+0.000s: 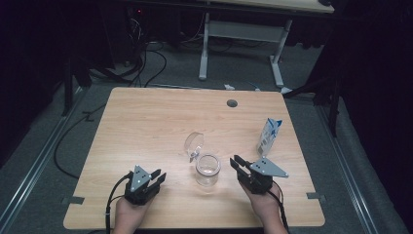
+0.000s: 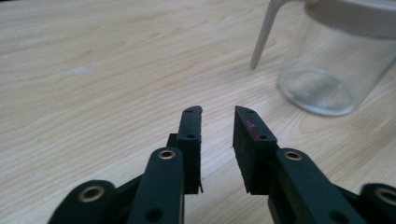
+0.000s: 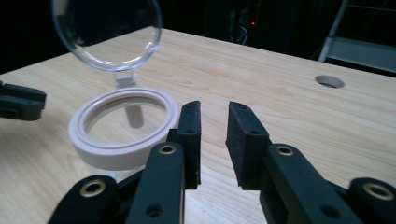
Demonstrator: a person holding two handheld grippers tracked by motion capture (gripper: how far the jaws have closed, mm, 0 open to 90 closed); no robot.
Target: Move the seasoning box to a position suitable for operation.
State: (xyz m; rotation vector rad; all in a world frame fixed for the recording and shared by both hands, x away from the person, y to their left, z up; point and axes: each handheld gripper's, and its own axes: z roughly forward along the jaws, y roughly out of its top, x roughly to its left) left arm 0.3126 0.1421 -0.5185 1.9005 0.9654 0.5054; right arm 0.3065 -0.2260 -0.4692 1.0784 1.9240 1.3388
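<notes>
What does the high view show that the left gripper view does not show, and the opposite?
The high view alone shows the blue and white carton standing at the table's right, the round hole near the far edge, the right gripper and the jar's open hinged clear lid. The left gripper view alone shows closely a red smear on one black pad of the left gripper. Both show the clear glass jar, the light wooden table and the left gripper's parted, empty jaws.

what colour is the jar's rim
White, on the jar, clearest in the right gripper view.
</notes>
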